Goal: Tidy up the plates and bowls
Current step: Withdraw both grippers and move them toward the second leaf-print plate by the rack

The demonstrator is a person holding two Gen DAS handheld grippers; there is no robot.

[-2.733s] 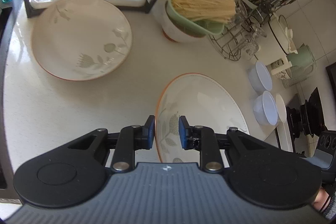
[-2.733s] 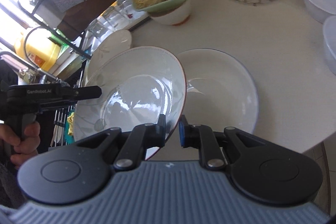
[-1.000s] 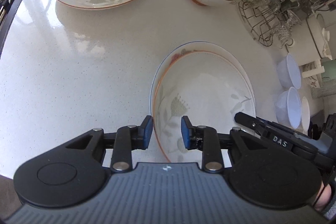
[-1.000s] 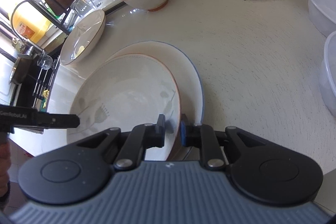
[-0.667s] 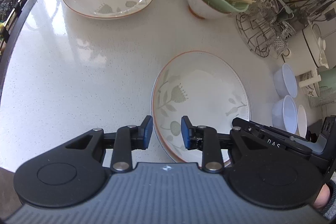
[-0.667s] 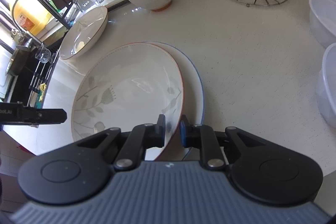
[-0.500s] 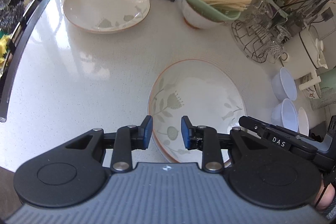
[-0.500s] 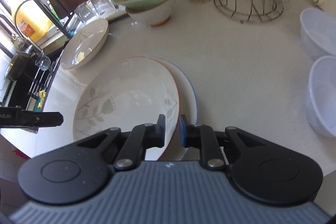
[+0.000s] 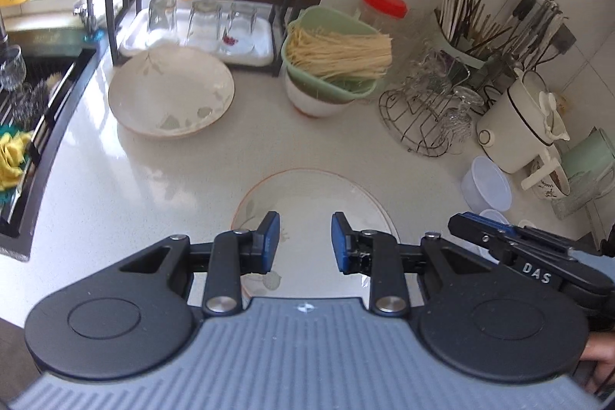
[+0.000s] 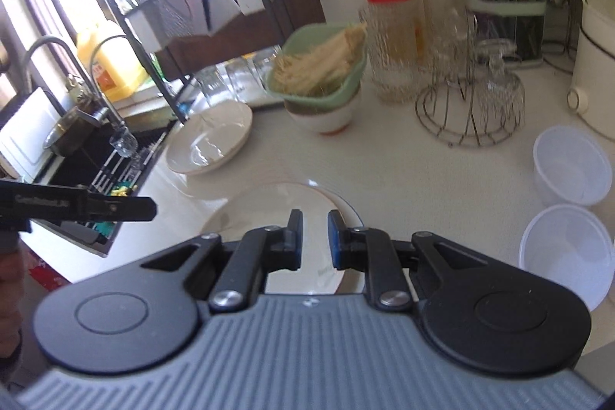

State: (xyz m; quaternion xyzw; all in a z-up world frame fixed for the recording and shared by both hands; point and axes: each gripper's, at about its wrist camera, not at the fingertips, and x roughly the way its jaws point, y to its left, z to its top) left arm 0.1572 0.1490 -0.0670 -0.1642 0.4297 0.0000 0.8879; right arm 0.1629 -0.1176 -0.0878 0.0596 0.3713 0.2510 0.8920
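A floral plate with an orange rim (image 9: 307,195) lies flat on the white counter, on top of a blue-rimmed plate (image 10: 351,212) whose edge peeks out at the right. My left gripper (image 9: 301,241) hovers above its near left part, open and empty. My right gripper (image 10: 314,237) hangs over the same stack, its jaws nearly together with nothing between them. A second floral plate (image 9: 171,91) sits at the back left by the sink; it also shows in the right wrist view (image 10: 209,141).
A green colander of noodles on a white bowl (image 9: 334,64) stands behind the stack. A wire rack with glasses (image 9: 426,114), a white pot (image 9: 519,125) and plastic bowls (image 10: 572,168) are on the right. The sink (image 9: 23,102) drops off at the left.
Both grippers rose and tilted up from the stacked plates. The floral plate's rim, earlier between each pair of jaws, now lies free on the lower plate.
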